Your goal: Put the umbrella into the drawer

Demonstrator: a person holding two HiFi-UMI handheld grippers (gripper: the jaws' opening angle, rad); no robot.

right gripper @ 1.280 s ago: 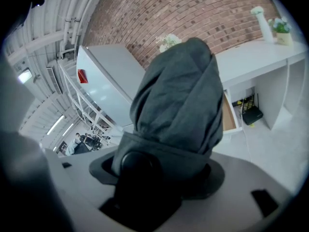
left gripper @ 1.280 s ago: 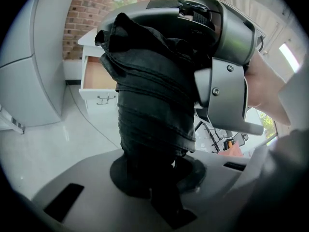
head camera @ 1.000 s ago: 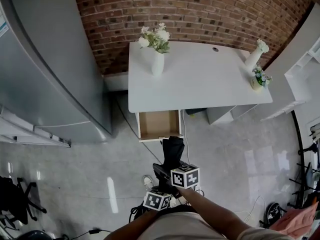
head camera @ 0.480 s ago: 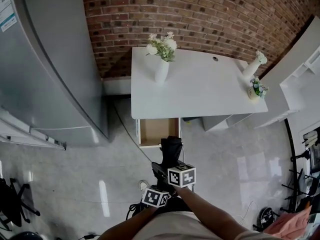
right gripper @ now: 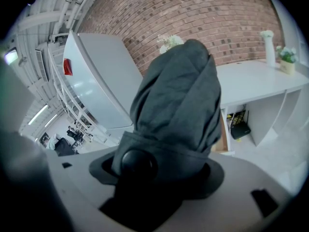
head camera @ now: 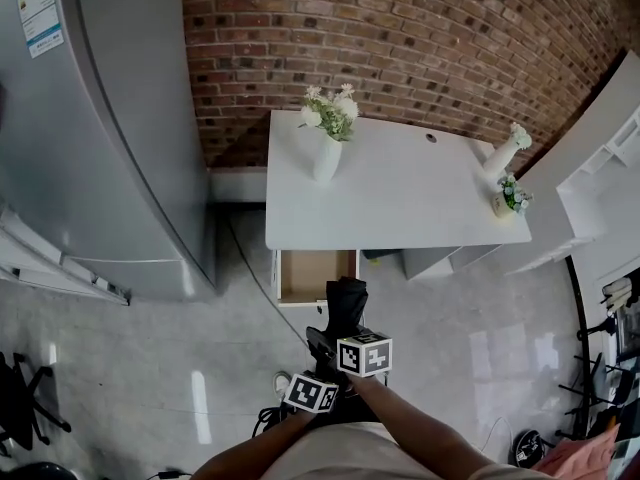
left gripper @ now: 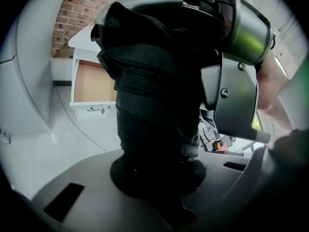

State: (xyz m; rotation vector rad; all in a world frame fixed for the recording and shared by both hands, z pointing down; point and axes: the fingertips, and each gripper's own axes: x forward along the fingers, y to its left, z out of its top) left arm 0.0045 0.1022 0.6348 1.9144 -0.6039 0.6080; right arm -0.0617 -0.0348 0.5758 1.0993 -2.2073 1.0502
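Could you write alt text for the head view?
Seen from above, a person's left gripper and right gripper together hold a folded black umbrella in front of an open white drawer under a white desk against a red brick wall.

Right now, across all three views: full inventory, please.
umbrella: 1, black, folded, held near the drawer's front
drawer: 1, white with wood-coloured inside, open under the desk's left end
desk: 1, white, against the brick wall
flower vase: 1, white, desk's back left
slim vase: 1, white, desk's right end
plant pot: 1, pale, beside the slim vase
refrigerator: 1, grey, left of the desk
brick wall: 1, red-brown, behind the desk
left gripper: 1, grey, shut on umbrella
right gripper: 1, grey, shut on umbrella
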